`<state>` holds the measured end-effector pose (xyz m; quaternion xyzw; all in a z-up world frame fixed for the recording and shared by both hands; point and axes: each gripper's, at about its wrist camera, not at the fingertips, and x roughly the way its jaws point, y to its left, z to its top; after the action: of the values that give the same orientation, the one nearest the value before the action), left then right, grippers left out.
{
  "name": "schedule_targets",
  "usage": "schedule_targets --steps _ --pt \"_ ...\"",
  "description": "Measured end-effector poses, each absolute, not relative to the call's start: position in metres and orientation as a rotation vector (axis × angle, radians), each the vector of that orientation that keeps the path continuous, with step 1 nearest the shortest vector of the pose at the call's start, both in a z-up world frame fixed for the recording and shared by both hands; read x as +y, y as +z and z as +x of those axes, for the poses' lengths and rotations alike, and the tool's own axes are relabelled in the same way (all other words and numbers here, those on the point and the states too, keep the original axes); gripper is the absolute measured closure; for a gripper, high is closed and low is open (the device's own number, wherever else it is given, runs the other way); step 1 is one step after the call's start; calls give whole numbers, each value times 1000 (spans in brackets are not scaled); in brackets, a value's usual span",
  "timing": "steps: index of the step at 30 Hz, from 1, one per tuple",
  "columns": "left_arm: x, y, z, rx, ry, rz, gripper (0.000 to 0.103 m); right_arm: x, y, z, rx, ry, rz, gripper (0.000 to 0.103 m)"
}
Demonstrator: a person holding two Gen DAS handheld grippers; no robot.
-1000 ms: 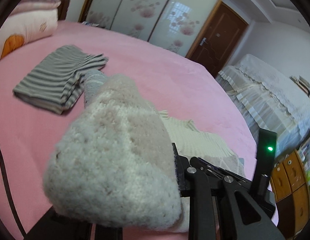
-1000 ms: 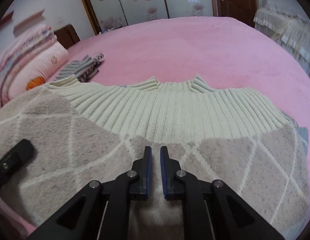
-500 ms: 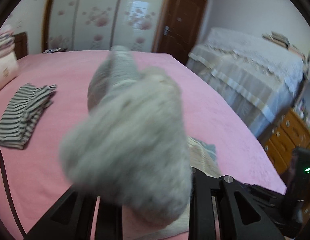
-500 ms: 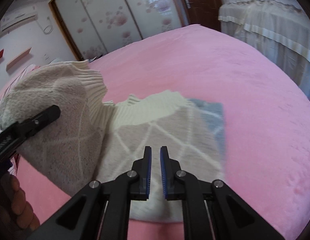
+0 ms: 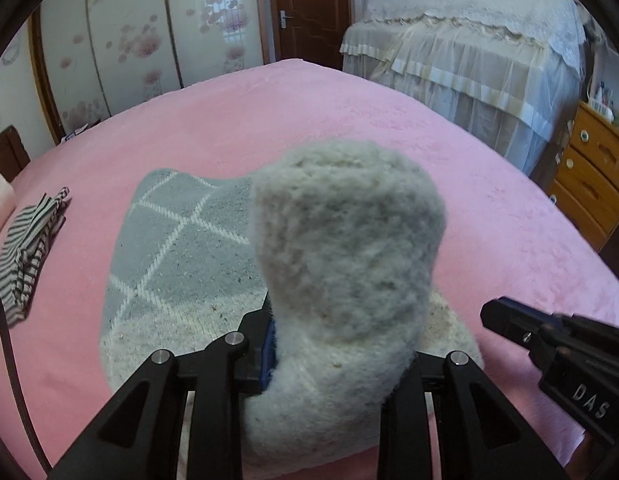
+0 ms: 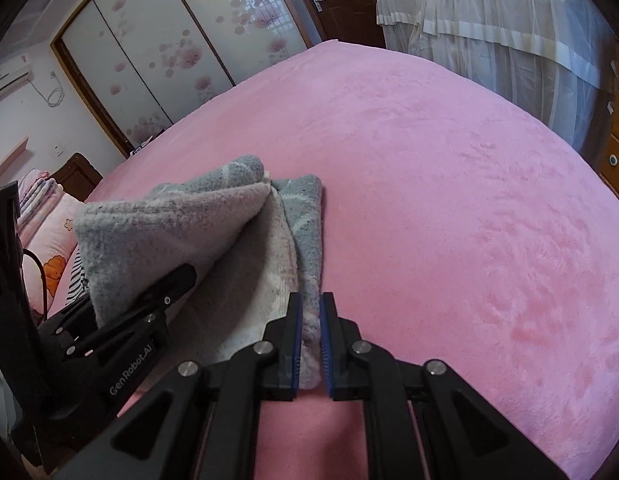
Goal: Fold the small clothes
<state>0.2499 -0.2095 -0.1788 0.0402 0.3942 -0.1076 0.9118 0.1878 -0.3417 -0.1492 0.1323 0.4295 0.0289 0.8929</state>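
A fuzzy grey and cream sweater with a white diamond pattern lies on the pink bed. My left gripper is shut on a thick fold of it and holds that fold up over the rest. In the right wrist view the lifted fold hangs over the lower layers, with the left gripper at the left. My right gripper is shut on the sweater's near edge, low on the bed.
A folded striped garment lies at the left on the bed. Pillows are at the far left. A covered second bed and a wooden drawer chest stand at the right. Wardrobe doors are behind.
My left gripper has carried the sweater's fold up and across to the right over the rest. The sweater has gone from spread flat to folded narrow. The right gripper has stayed shut at the near edge.
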Motion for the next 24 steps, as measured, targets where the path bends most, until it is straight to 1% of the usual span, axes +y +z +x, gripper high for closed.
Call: schedule_targets --steps 5,7,8,9,10,11,12,13,17,21,22,23,24 --pt "-214 -177 246 802 -220 118 78 -348 -145 187 879 71 283 94" --pt "-217 -182 250 803 -218 145 76 -347 -143 183 875 74 282 94" --pt "-220 -184 252 810 -225 155 70 -348 -142 183 877 75 280 94" --pt "-222 -186 250 822 -238 163 60 -349 -141 183 878 76 277 94" --pt "-223 -186 247 830 -254 161 52 -349 -140 183 881 77 271 94" --pt "-226 -186 246 837 -277 156 32 -349 -140 183 885 78 265 94" --pt "-228 -185 241 846 -314 158 18 -349 -139 184 889 79 263 94" --pt "-230 -183 236 846 -331 167 16 -349 -139 184 895 79 262 94" --pt "-227 -172 213 825 -367 225 15 -350 -133 186 904 82 281 94" --pt "-195 -149 197 830 -392 146 15 -351 -126 189 925 128 316 94" --pt "-183 -143 193 823 -385 116 15 -350 -125 191 934 143 328 91" --pt "-169 -138 191 815 -371 87 14 -349 -123 194 941 158 343 76" --pt "-149 -131 190 801 -335 45 11 -348 -120 196 941 169 357 67"
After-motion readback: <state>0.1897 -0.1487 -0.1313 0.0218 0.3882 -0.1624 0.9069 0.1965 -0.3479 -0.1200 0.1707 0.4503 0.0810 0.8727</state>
